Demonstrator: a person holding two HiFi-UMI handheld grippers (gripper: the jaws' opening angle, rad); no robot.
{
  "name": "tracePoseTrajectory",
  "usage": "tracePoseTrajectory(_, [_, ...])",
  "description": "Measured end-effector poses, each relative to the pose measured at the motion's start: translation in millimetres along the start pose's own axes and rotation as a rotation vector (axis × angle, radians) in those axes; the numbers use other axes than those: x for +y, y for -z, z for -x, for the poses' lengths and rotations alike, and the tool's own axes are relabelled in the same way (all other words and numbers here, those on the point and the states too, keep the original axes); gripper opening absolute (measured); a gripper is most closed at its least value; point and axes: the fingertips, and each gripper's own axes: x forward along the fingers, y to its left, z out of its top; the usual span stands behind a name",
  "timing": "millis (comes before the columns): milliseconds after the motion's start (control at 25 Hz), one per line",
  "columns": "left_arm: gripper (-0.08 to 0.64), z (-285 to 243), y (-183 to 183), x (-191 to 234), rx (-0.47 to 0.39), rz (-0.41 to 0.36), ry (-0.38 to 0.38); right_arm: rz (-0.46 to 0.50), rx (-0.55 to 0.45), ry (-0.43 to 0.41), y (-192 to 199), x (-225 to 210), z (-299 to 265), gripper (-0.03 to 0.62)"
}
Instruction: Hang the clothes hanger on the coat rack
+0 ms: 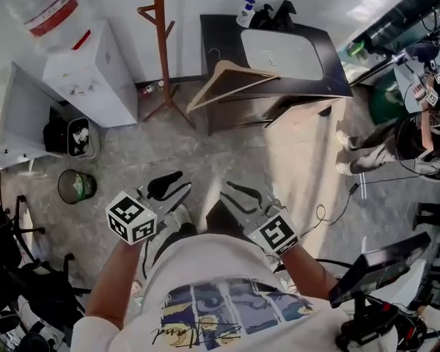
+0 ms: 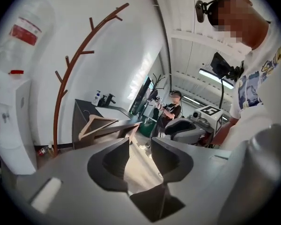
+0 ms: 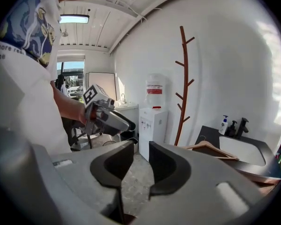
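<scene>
A wooden clothes hanger (image 1: pixel 227 79) lies tilted over the left edge of the dark sink cabinet (image 1: pixel 334 79); it also shows in the left gripper view (image 2: pixel 96 124) and the right gripper view (image 3: pixel 210 149). The brown branch-like coat rack (image 1: pixel 163 50) stands left of the cabinet against the white wall (image 2: pixel 68 86) (image 3: pixel 183 86). My left gripper (image 1: pixel 174 185) and right gripper (image 1: pixel 231 191) are held low, close to my body and well short of the hanger. Each is open with nothing between its jaws (image 2: pixel 139 146) (image 3: pixel 140 151).
A white water dispenser (image 1: pixel 88 72) stands left of the rack, with a black bag (image 1: pixel 77 136) and a round bin (image 1: pixel 76 186) on the floor nearby. A soap bottle (image 1: pixel 246 12) sits by the sink. Another person (image 1: pixel 418 138) stands at right; a stand with a screen (image 1: pixel 378 262) is at lower right.
</scene>
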Motion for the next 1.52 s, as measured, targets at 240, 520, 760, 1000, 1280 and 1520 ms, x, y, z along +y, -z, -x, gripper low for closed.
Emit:
tracePoseTrajectory(240, [0.188, -38.9, -5.7, 87.7, 0.024, 0.091, -0.062, -0.043, 0.039, 0.003, 4.5, -42.2, -24.0, 0.100])
tracePoseTrajectory(520, [0.252, -104.7, -3.8, 180.3, 0.039, 0.292, -0.129, -0.051, 0.038, -0.017, -4.9, -125.7, -55.5, 0.100])
tracePoseTrajectory(760, [0.315, -162.6, 8.2, 245.5, -0.001, 0.500, -0.141, -0.060, 0.078, -0.051, 7.4, -185.1, -72.2, 0.100])
tracePoseTrajectory(1000, [0.376, -199.1, 33.4, 280.4, -0.091, 0.752, -0.105, -0.080, 0.137, -0.062, 26.0, -210.7, -76.9, 0.100])
tracePoseTrajectory(1280, [0.374, -224.2, 44.7, 288.9, -0.199, 0.980, 0.018, -0.119, 0.204, -0.066, 37.8, -215.0, -76.5, 0.100])
tracePoseTrajectory(1520, [0.235, -242.7, 35.3, 290.6, -0.264, 1.064, 0.128, -0.147, 0.239, -0.063, 51.1, -212.3, -82.0, 0.100])
